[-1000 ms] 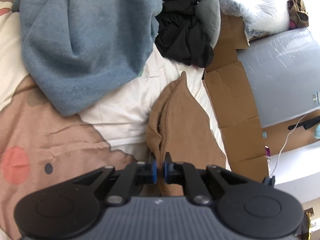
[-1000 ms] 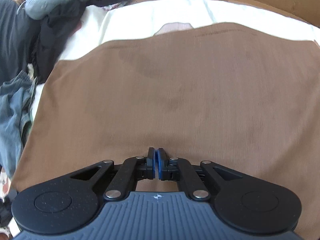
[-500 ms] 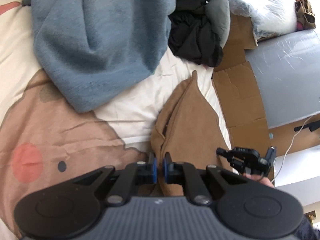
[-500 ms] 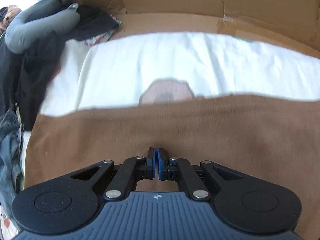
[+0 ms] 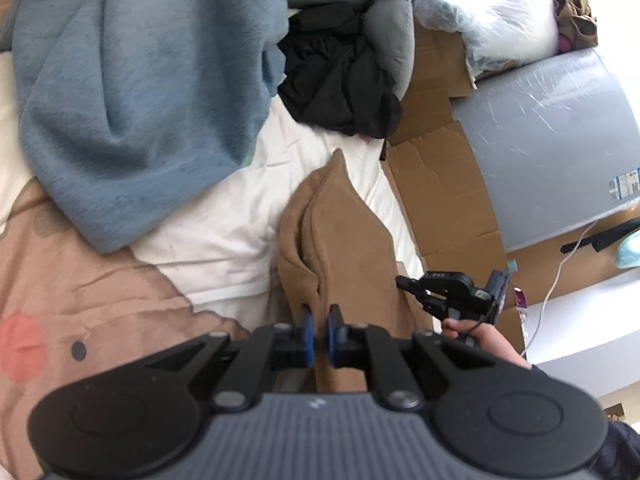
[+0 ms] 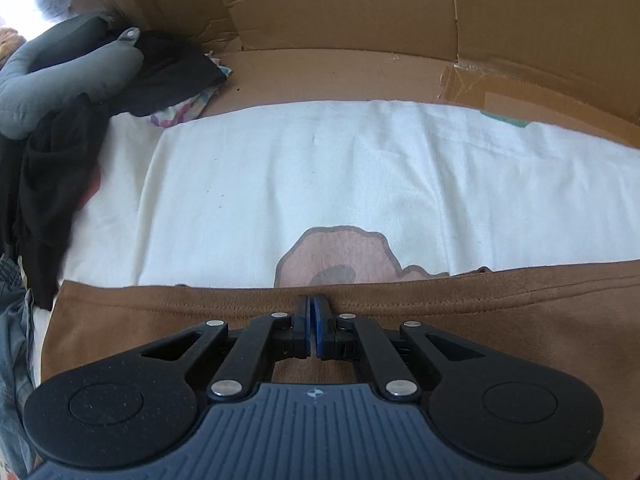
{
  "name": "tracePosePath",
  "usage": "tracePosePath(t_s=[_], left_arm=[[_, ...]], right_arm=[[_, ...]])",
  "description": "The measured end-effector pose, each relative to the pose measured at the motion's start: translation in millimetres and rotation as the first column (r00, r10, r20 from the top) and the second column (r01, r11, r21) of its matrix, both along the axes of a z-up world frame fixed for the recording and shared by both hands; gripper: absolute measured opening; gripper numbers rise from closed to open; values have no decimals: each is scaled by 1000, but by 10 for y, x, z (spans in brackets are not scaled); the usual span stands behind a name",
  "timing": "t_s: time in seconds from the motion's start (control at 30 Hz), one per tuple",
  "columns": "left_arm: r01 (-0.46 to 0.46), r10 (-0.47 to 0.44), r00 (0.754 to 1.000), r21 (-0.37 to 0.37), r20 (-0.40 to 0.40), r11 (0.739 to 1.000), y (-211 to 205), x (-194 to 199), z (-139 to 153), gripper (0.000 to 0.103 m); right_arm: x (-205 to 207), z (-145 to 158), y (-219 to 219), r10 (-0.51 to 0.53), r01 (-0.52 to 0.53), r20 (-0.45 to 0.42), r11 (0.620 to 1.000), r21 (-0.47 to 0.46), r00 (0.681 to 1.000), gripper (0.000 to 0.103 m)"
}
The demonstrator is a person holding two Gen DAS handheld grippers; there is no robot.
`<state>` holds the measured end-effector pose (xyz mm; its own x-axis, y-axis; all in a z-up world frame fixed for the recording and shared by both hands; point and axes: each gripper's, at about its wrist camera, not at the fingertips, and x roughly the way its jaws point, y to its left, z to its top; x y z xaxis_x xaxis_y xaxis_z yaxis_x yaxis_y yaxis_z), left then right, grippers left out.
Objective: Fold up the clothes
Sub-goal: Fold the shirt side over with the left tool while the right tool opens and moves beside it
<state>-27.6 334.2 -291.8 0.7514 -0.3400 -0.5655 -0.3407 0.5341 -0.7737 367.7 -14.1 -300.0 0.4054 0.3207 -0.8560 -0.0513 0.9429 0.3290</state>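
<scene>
Flattened cardboard (image 6: 360,12) rims the top of frame, nothing in it. Brown garment (image 5: 344,240) lies folded; left gripper (image 5: 319,330) and right gripper (image 6: 311,312) each pinch its hem.

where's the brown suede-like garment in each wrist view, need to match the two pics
Left wrist view: the brown suede-like garment rises from bottom centre as a bunched ridge, pinched in the left gripper.
Right wrist view: it spans the lower frame as a flat band, its hem in the right gripper.
Shared landmark: the black clothes pile, upper centre versus left edge.
</scene>
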Motion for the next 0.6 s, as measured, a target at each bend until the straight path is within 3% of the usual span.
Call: tracePosePath(t_s=[0.1,0.23,0.3,0.37,0.6], left_arm=[[3,-3,1000,2,8,1000,-6,15,35,7],[8,-8,999,4,31,1000,-34,52,111,7],[15,-15,999,9,44,1000,-66,82,158,7],[22,-23,998,10,55,1000,-91,108,201,7],[42,-44,997,33,62,999,-138,178,338,7]], right_arm=[[55,42,-36,-19,20,-35,999,25,999,8],[-105,288,-122,-5,5,8,999,49,1000,9],[-270,414,-198,3,-5,35,998,55,999,19],[-441,532,-267,20,-24,62,998,55,998,39],[-1039,843,-347,172,-175,108,984,25,979,40]])
